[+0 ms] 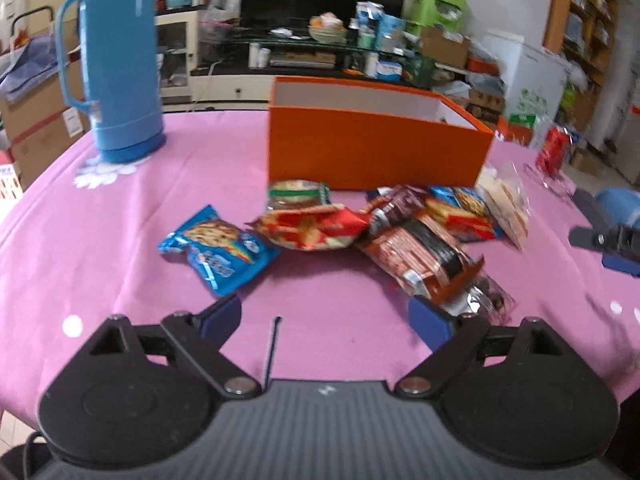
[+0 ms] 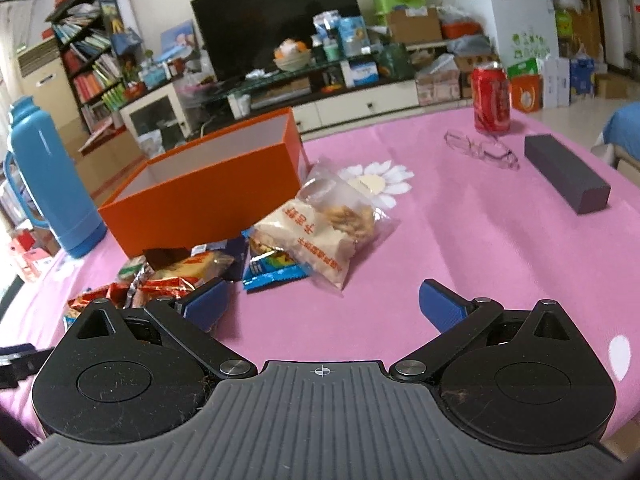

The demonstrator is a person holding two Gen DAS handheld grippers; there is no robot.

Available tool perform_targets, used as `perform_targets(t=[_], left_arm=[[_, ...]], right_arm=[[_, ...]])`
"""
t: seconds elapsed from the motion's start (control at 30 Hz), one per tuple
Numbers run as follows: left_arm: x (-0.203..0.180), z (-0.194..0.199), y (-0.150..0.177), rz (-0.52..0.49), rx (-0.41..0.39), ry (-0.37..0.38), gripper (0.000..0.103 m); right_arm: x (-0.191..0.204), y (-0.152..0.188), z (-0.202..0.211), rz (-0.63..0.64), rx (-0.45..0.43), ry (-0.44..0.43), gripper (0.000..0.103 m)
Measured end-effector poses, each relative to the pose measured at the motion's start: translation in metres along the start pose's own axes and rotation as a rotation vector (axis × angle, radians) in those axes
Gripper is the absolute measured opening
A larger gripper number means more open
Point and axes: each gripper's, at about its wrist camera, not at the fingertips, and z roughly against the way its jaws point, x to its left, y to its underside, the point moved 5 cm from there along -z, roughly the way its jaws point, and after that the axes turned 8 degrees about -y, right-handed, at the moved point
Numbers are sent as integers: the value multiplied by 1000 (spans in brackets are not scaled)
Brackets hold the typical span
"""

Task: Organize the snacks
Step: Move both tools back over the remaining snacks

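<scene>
Snack packets lie in a loose heap on the pink-clothed worktop, just in front of one open orange cardboard box, which looks empty as far as its inside shows. Countable in the heap: one blue foil cookie packet, one red-and-yellow crinkled packet, one long dark red-brown wrapped bar and one clear plastic bag of pale biscuits; others overlap and cannot be counted surely. All appear light, soft and crinkly, with slippery film and crushable contents; a pinch across a sealed end or flat edge seems safest. The left hand-held gripper and the right hand-held gripper both stand released, jaws wide, nothing between them.
</scene>
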Motion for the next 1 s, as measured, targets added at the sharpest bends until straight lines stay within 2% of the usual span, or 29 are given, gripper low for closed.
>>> perform_targets(t=[0.13,0.27,0.47,0.63,0.7,0.77,0.8,0.9,1.0], left_arm=[[-15,-10,2,-33,19,3,90],[-11,-14,-5,-69,-7,-59,90],[-24,-37,-34,47,79,141,90],[-44,-74,-49,90,119,136,90],[-48,-83,-49,105,136,148,86],[-49,-87,-47,88,157,156,69],[-45,-88,-46,82,164,162,67],[-34,-85,-39,59,169,149,64],[-16,-81,-26,39,202,98,64]], right_arm=[[-8,1,-7,-48,28,-17,90],[-10,3,-13,-50,49,-24,91],[-10,4,-21,-90,77,-53,91],[-7,5,-26,-78,93,-63,91],[-6,6,-28,-70,102,-62,91],[-7,7,-29,-70,107,-58,91],[-8,6,-29,-73,106,-58,91],[-9,6,-31,-84,110,-57,91],[-6,8,-33,-68,121,-59,91]])
